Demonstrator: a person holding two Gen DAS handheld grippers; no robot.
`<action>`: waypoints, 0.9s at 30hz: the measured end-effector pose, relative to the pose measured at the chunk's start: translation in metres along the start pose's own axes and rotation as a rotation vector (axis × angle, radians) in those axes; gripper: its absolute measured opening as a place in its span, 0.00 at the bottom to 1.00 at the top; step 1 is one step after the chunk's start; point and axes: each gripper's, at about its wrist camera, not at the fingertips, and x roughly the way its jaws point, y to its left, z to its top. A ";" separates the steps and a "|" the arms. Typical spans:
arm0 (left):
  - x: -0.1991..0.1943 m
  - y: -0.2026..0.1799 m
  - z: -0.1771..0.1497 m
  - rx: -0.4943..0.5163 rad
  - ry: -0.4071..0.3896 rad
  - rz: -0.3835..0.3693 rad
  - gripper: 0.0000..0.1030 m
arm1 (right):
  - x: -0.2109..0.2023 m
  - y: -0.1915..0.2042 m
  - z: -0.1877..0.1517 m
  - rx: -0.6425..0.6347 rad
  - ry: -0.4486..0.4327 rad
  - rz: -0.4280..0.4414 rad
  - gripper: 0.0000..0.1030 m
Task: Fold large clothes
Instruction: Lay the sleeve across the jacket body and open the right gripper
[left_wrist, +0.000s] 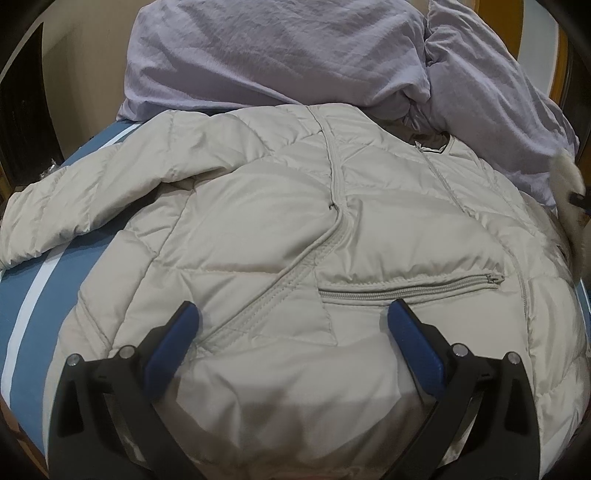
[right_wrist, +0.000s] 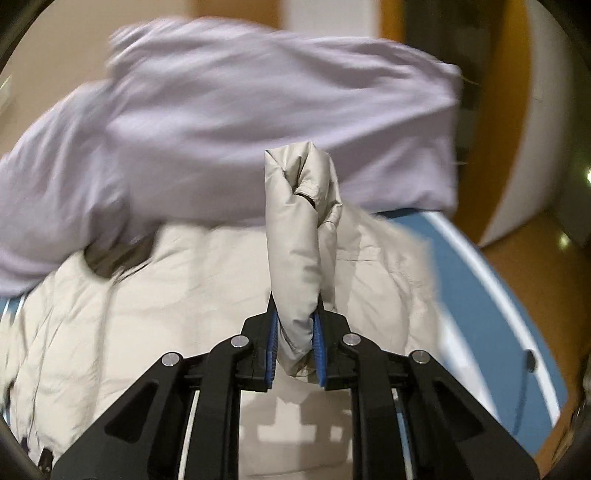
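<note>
Jacket folding going on here: the beige puffer jacket (left_wrist: 295, 229) is lying spread front-up on the blue table (left_wrist: 33, 306), zipper running up the middle, with a lavender garment (left_wrist: 280, 55) heaped at its far end, overlapping the collar side. My right tongs (right_wrist: 295, 347) are clamped on the jacket's sleeve (right_wrist: 299, 229), pinching it near the cuff so the puffy tube is standing up off the body of the jacket. I'm guessing that's the point of gripping there: holding the end lets the whole sleeve swing over the chest in one go instead of bunching. The right view is pretty blurry, so I can't tell much about the background.

My left tongs (left_wrist: 291, 317) are spread wide apart, holding nothing, hovering low over the hem area just below the zipped pocket (left_wrist: 410, 288). Probably parking there to pin the body down so the slippery shell isn't sliding. The other sleeve (left_wrist: 55, 218) is sticking out to the side, not folded yet.
</note>
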 end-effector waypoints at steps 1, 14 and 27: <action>0.000 0.000 0.000 -0.001 0.000 -0.001 0.98 | 0.001 0.014 -0.003 -0.026 0.009 0.015 0.16; -0.001 0.002 0.000 -0.012 0.000 -0.016 0.98 | 0.001 0.143 -0.039 -0.129 0.123 0.299 0.16; -0.002 0.002 0.000 -0.017 0.000 -0.025 0.98 | 0.023 0.188 -0.065 -0.158 0.257 0.379 0.18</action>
